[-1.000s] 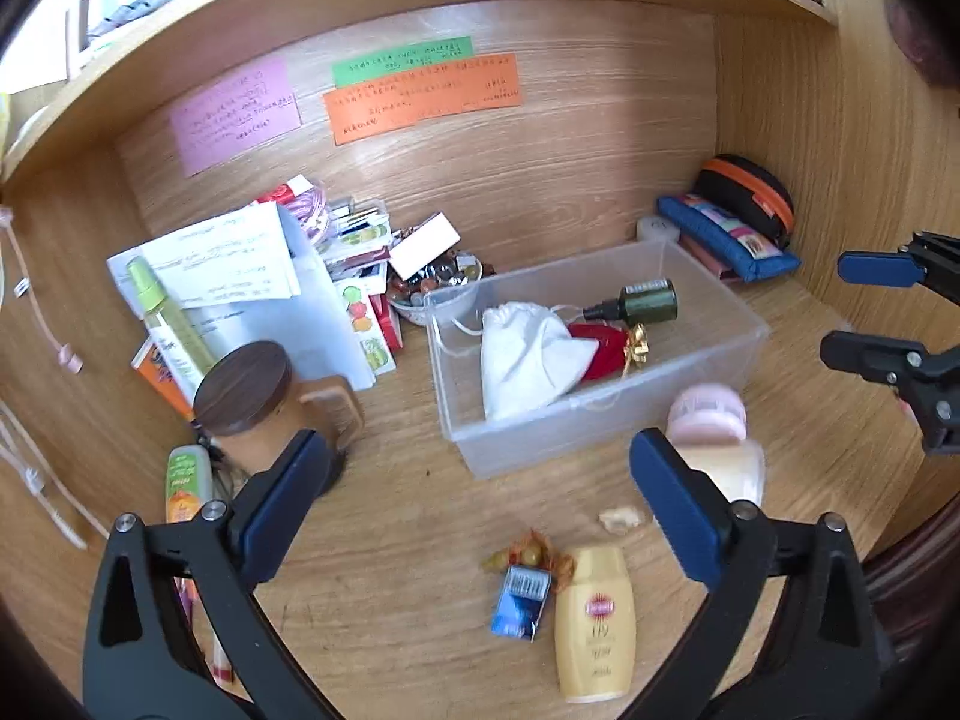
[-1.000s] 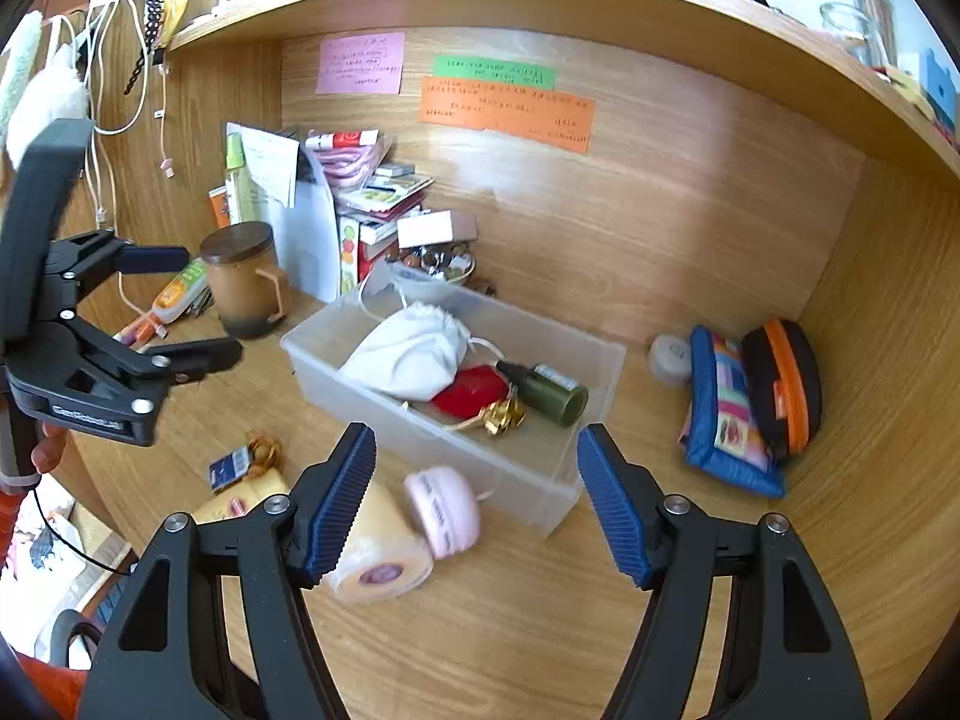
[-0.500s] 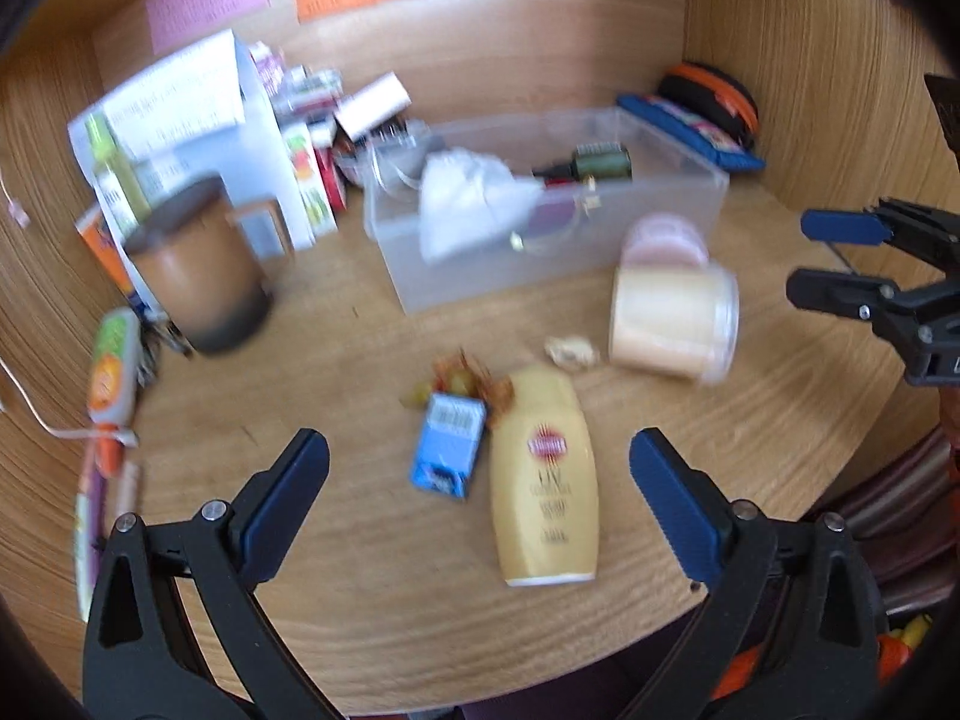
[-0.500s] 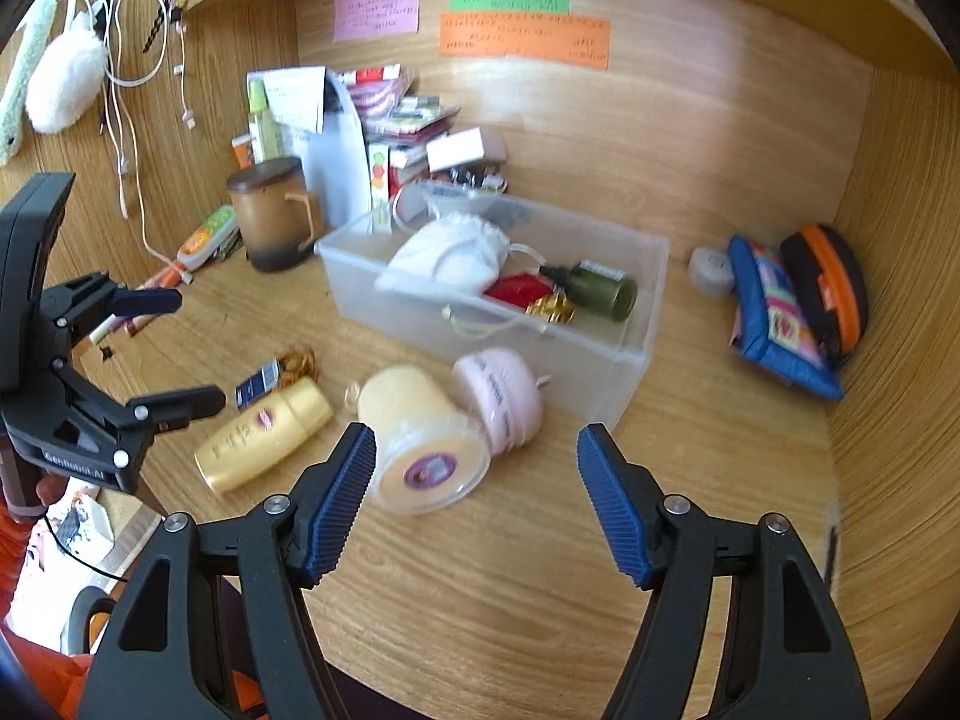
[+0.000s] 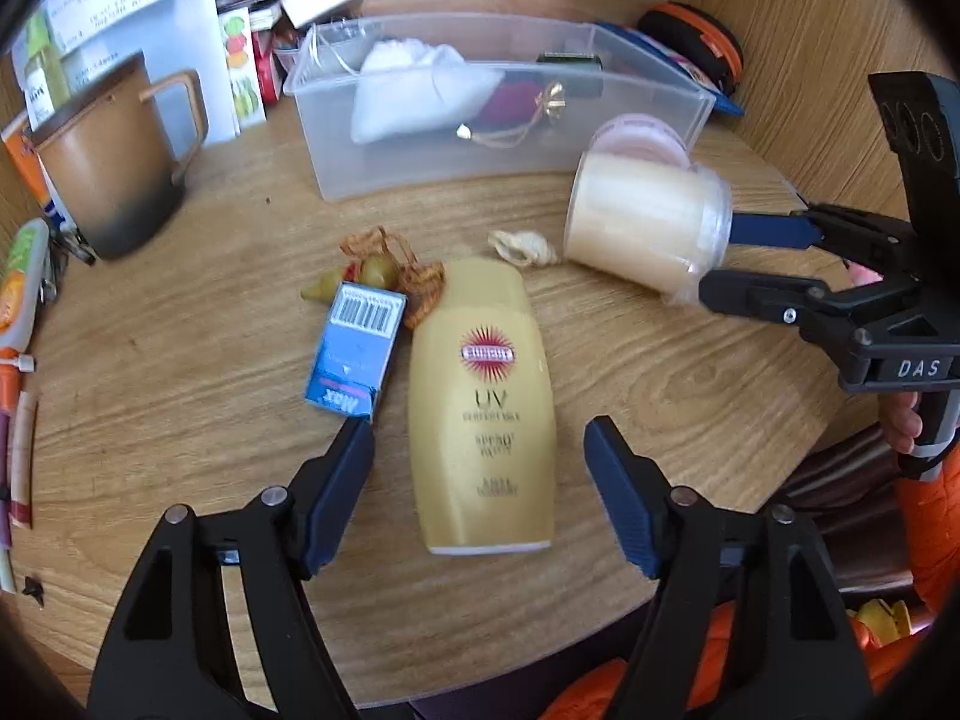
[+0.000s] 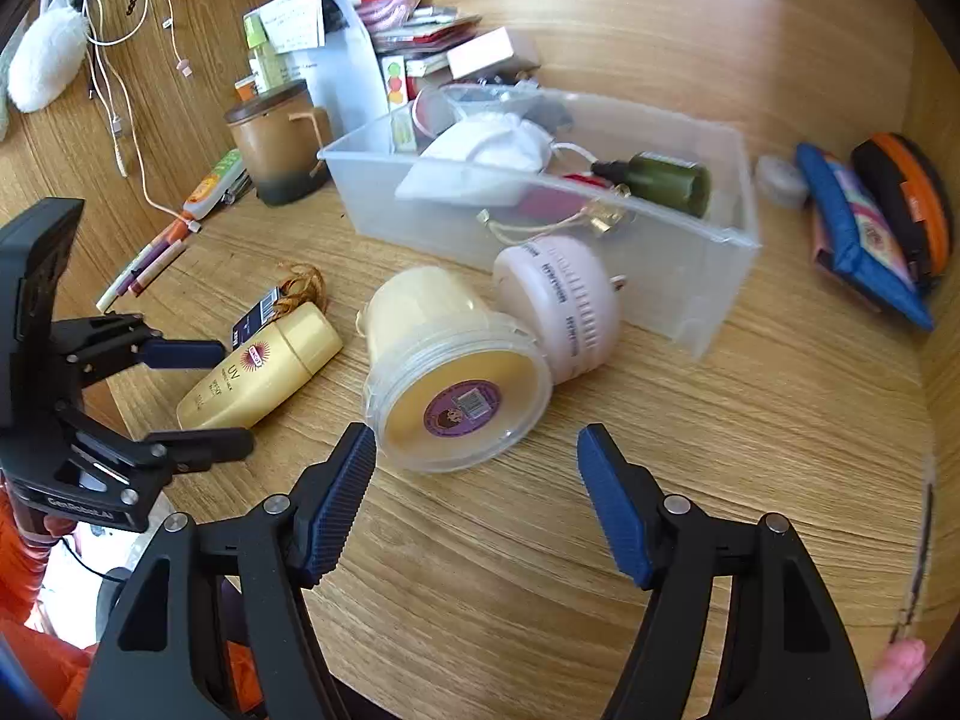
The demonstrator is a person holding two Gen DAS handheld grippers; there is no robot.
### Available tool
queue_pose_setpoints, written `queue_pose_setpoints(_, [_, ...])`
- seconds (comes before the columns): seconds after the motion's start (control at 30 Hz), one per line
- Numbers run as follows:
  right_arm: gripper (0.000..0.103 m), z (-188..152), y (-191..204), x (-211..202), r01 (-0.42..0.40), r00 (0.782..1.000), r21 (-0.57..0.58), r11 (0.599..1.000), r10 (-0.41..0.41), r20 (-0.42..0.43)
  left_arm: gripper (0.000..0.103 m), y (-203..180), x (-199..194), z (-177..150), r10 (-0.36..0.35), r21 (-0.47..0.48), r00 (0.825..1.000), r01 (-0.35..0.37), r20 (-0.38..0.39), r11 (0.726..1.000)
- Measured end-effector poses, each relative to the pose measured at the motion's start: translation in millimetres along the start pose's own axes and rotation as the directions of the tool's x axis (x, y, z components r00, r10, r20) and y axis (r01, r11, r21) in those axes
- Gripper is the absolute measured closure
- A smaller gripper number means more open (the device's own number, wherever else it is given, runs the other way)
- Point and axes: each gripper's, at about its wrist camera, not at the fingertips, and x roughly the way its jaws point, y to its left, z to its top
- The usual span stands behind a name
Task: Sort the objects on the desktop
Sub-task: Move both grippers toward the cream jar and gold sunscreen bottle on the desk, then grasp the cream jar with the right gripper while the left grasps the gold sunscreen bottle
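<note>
1. One yellow sunscreen bottle (image 5: 480,402) lies flat on the desk (image 5: 180,396), straddled by the wide-spread fingers of the left gripper (image 5: 480,468), which grips nothing.
2. One blue staple box (image 5: 355,357) lies just beside the bottle.
3. One cream tub (image 6: 447,369) lies on its side, touching one pink round jar (image 6: 561,306). The right gripper (image 6: 477,474) is released, jaws apart in front of the tub.
4. One clear bin (image 6: 690,276) holds one white pouch (image 6: 486,156) and one green bottle (image 6: 657,180).
5. One brown mug (image 5: 108,174) stands upright at the left.
</note>
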Motion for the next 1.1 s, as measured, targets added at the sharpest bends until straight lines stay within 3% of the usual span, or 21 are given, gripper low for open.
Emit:
queue_pose_setpoints(0.3, [0.036,12.0,5.6,13.3,-0.048,0.999,0.006,0.999,0.048,-0.010,0.031,-4.6,7.3,13.2,0.009,0.006,1.000,-0.009,0.005,1.000])
queue_pose_setpoints(0.43, [0.036,17.0,10.4,22.5,-0.072,0.997,0.010,0.997,0.072,-0.018,0.047,-5.3,8.8,15.2,0.038,0.023,0.999,-0.039,0.017,0.999])
queue_pose_setpoints(0.57, [0.036,19.8,16.1,31.4,-0.100,0.995,0.020,0.995,0.101,-0.028,0.054,-2.0,9.4,16.6,0.031,0.017,0.999,-0.031,0.016,0.999])
queue_pose_setpoints(0.8, [0.032,26.5,19.6,40.9,-0.143,0.989,0.072,0.987,0.145,-0.016,0.054,-2.5,8.2,15.9,0.035,0.016,0.999,-0.035,0.032,0.999])
queue_pose_setpoints(1.1, [0.037,25.1,26.0,40.4,-0.082,0.997,0.067,0.994,0.081,0.017,0.054,3.3,-1.7,11.6,0.027,-0.025,0.998,-0.025,0.065,0.999])
